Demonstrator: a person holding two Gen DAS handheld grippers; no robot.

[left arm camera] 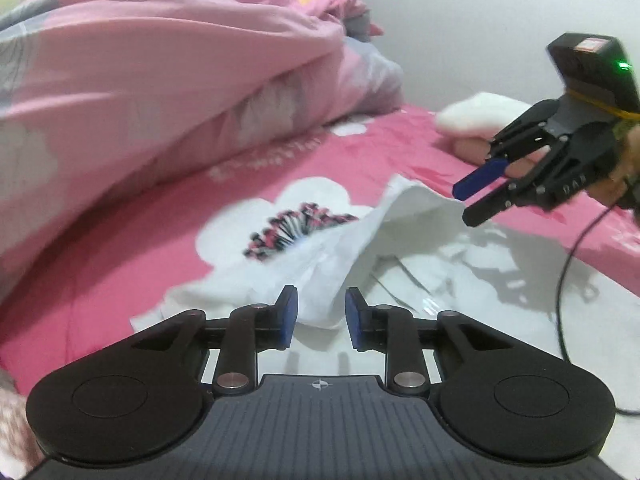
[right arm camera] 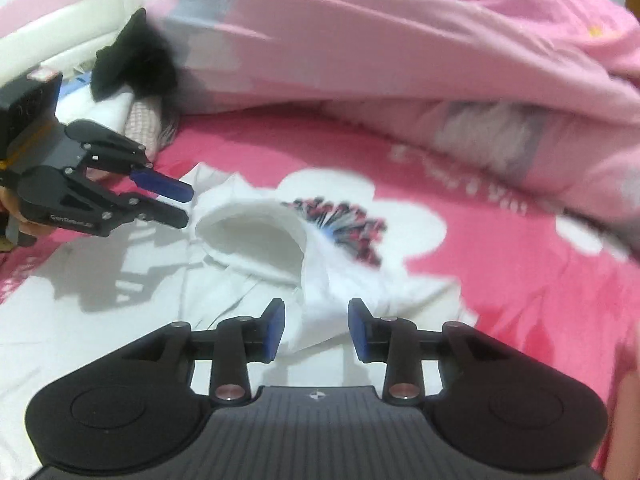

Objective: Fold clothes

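Crumpled white cotton garment (left arm camera: 332, 252) on pink floral bedsheet (left arm camera: 120, 248); left gripper (left arm camera: 321, 316) and right gripper (right arm camera: 316, 330) both spread, empty.

A pink bed sheet (left arm camera: 132, 240) with white flowers covered the bed. A pink quilt (right arm camera: 360, 40) lay bunched behind. A black cloth (right arm camera: 132, 60) lay beside it.

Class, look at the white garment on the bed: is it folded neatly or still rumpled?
Rumpled. The white garment lies bunched on the pink bedsheet, one edge raised, an opening gaping. Both grippers are open, holding nothing.
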